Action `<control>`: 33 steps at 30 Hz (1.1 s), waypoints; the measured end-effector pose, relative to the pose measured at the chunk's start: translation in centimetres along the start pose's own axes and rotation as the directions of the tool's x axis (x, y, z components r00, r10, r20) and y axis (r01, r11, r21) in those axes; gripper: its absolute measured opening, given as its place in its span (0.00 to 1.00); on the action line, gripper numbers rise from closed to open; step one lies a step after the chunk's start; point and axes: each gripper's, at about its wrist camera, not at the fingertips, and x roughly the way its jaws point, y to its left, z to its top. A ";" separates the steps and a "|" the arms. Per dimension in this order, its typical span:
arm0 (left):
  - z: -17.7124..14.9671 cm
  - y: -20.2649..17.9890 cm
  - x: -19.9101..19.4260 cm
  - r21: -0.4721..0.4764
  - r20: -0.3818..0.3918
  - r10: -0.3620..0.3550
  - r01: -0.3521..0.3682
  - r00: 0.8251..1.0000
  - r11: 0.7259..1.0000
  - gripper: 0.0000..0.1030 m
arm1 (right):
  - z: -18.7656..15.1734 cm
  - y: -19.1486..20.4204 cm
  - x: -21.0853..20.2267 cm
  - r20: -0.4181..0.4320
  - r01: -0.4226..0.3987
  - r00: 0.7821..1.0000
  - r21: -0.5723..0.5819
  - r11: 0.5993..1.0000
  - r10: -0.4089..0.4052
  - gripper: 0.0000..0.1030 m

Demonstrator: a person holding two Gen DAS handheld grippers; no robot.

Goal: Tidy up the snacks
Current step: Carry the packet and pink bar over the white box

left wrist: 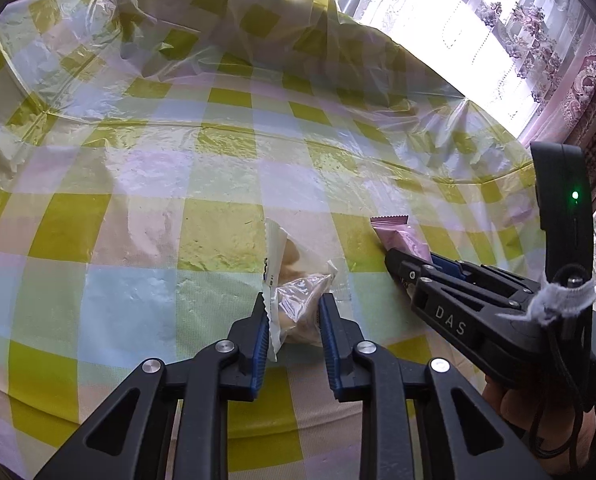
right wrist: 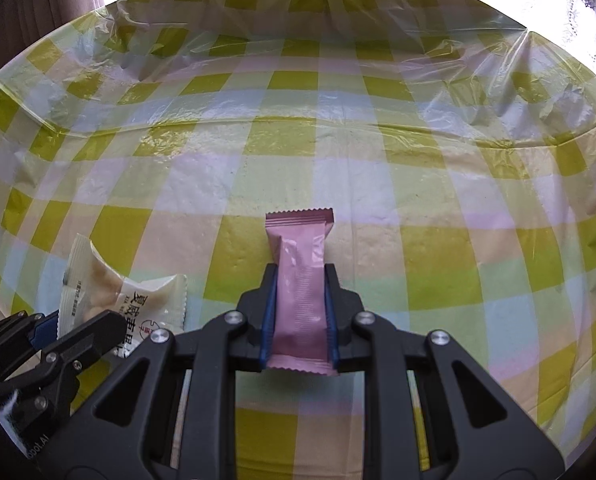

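Observation:
My left gripper is shut on a clear-and-white snack packet with pale pieces inside, held over the checked tablecloth. The same packet shows at the lower left of the right wrist view, with the left gripper on it. My right gripper is shut on a pink snack bar wrapper, which sticks out forward between the fingers. In the left wrist view the right gripper and the pink wrapper are at the right.
The table is covered by a yellow, blue and pink checked plastic cloth, crumpled and raised along the far edge. A bright window with patterned curtains lies beyond at the right.

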 end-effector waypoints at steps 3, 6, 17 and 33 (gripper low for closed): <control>-0.4 -0.5 -0.4 0.007 0.001 0.004 -0.004 1.000 1.000 0.24 | -1.1 -0.2 -0.7 -0.008 0.003 1.000 -0.006 1.000 -0.003 0.23; -0.8 -1.0 -0.7 0.013 0.000 0.007 -0.007 1.000 1.000 0.23 | -2.0 -0.4 -1.4 -0.015 0.002 1.000 -0.010 1.000 -0.002 0.23; -2.5 -2.8 -2.9 0.024 0.004 0.002 -0.002 1.000 1.000 0.22 | -4.6 -2.3 -4.5 -0.017 -0.007 1.000 0.020 1.000 0.007 0.23; -5.3 -8.6 -5.5 0.104 -0.011 -0.058 0.059 0.998 0.993 0.22 | -9.0 -7.3 -10.7 0.011 0.021 1.000 0.076 0.997 -0.022 0.23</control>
